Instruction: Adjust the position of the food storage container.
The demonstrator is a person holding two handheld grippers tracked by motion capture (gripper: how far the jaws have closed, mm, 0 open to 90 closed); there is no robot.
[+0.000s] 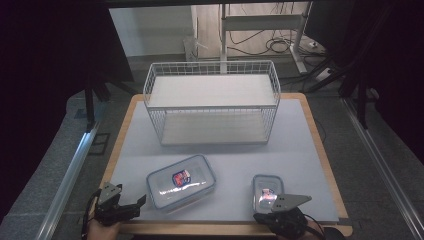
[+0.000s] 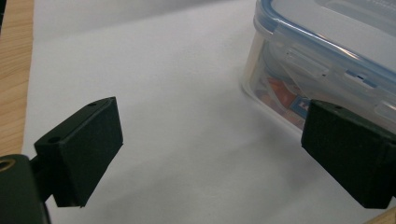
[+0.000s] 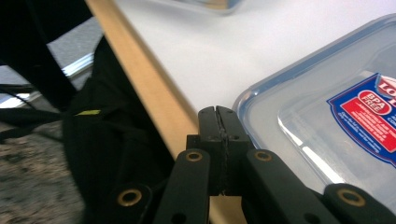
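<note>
White wire basket [image 1: 212, 102], two-tiered, at the upper centre of the high view, on a pale mat [image 1: 300, 145] over a wooden table [image 1: 320, 145]. Clear plastic larger container [image 1: 181, 182] with blue-trimmed lid and red-and-blue label at lower centre of that view, lid on. Smaller container [image 1: 265, 191] of the same kind at lower right, also lidded, well apart from the larger one.

Left gripper [image 1: 134, 204] at the lower left of the high view, beside the larger container's left end; jaws spread wide, nothing between them. Same seen in the left gripper view: left gripper [image 2: 212, 161] with black pads far apart over bare mat, container corner [image 2: 322, 60] in the upper right, just behind the right-hand pad.

Right gripper [image 1: 272, 207] at the lower right edge of the high view, at the smaller container's near end. Right gripper [image 3: 218, 122] in its own view with jaws pressed together, holding nothing, tips just beside the lid's corner [image 3: 322, 121]; whether touching, cannot tell.
</note>
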